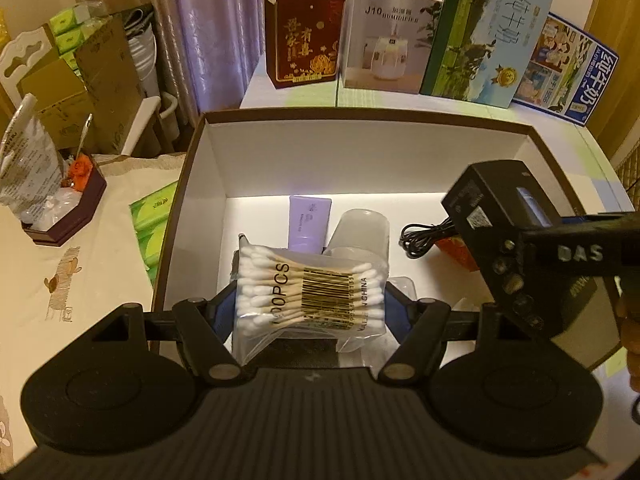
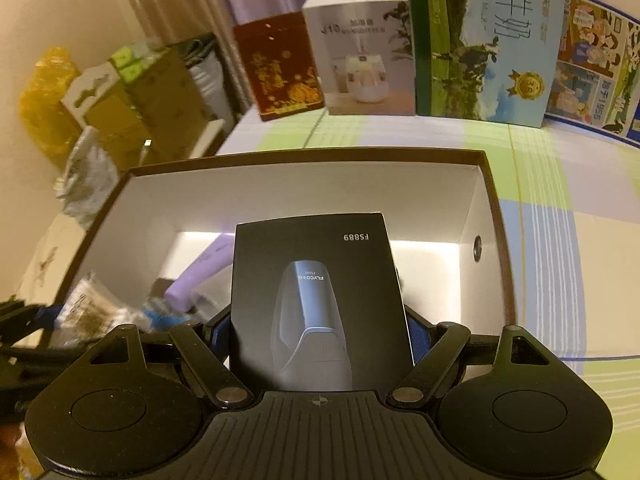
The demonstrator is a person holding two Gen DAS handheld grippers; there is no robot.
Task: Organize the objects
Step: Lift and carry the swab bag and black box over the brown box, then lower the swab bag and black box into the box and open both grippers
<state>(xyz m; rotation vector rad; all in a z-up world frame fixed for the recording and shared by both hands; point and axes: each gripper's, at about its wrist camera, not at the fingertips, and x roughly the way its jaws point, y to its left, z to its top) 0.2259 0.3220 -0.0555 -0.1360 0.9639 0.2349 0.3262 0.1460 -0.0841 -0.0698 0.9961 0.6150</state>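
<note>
1 left claw (image 1: 310, 304) gripping 1 cotton-swab pack (image 1: 308, 286), 1 right claw (image 2: 320, 328) gripping 1 black box (image 2: 320, 304)

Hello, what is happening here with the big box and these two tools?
A person is packing small things into the open box, with a claw in each hand. The left claw grips a bag of cotton swabs above the box. The right claw grips a black shaver carton, also above the box. Already inside lie a purple tube, a clear plastic cup and a black cable. Neither held item is set down yet.
</note>
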